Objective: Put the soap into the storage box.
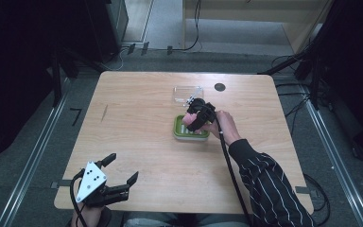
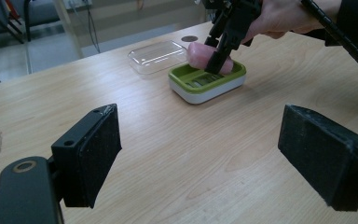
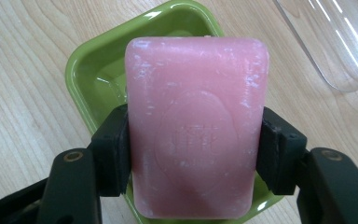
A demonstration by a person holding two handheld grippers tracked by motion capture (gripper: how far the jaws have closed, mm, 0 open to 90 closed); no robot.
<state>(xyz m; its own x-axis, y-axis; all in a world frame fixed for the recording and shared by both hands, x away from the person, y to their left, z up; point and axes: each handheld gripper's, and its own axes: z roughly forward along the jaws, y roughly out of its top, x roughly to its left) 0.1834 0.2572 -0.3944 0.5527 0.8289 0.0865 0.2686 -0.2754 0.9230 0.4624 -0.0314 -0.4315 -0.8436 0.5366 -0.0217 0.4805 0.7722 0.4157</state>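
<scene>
Centrally, the wooden table (image 1: 142, 123) is being occupied by a clear plastic lid (image 1: 187, 93) lying flat near its far edge and, just in front of it, a green soap dish (image 1: 191, 132) with a white base. At the near left edge, the left gripper (image 1: 121, 170) is being held above the table with its fingers (image 2: 95, 151) spread wide and nothing between them. The right gripper (image 1: 194, 118) is being held over the dish, its fingers (image 3: 114, 151) being pressed against both sides of the pink soap bar (image 3: 196, 126), which is being kept just above the dish.
</scene>
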